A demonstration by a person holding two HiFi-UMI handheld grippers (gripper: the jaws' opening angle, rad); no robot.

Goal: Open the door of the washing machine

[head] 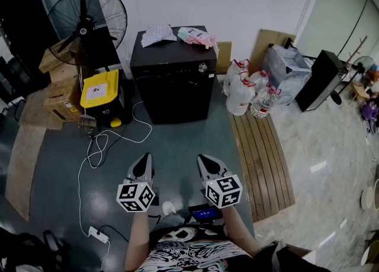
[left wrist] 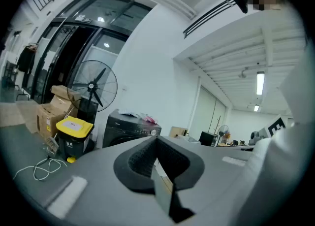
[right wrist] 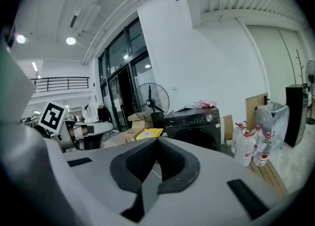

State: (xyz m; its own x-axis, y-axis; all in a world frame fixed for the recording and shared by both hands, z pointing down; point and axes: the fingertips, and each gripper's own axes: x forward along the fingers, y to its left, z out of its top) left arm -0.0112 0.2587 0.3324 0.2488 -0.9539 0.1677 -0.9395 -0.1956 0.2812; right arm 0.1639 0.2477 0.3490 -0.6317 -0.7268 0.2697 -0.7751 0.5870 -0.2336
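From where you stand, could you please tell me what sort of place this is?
Probably a workshop or storage corner, not a home laundry: the black washing machine stands beside a pedestal fan, stacked cardboard boxes and large water bottles.

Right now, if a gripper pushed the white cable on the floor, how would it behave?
The white cable would likely be floppy: it lies in loose curves and loops on the floor. Being thin, it is probably light, so a push would shift one section only. Its near end seems to join a power strip, which might drag along.
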